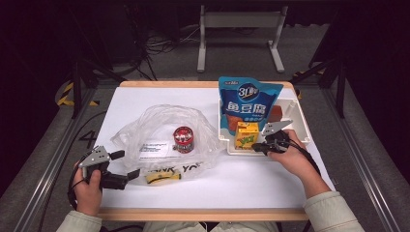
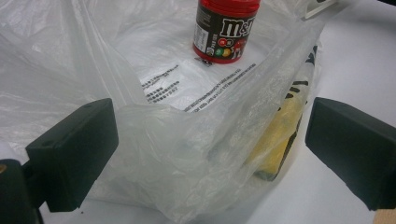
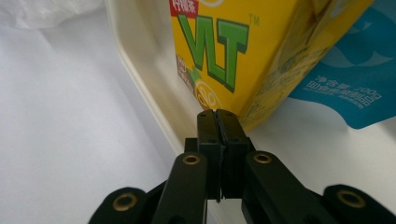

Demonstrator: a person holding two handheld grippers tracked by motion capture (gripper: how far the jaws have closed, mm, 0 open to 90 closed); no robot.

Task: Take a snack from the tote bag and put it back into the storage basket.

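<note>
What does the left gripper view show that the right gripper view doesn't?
Left gripper view: a clear plastic bag lying between two wide-open black jaws, with a red M&M's tub standing inside it and a yellow print at the bag's edge.

Right gripper view: a yellow drink carton in a white tray, a blue pouch beside it, and jaws pressed shut with nothing between them, just in front of the carton.

Both: the white table.

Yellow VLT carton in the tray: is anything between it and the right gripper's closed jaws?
Nothing visible. The right gripper, jaws shut, sits just in front of the yellow carton, over the white tray. The blue pouch stands behind the carton.
</note>
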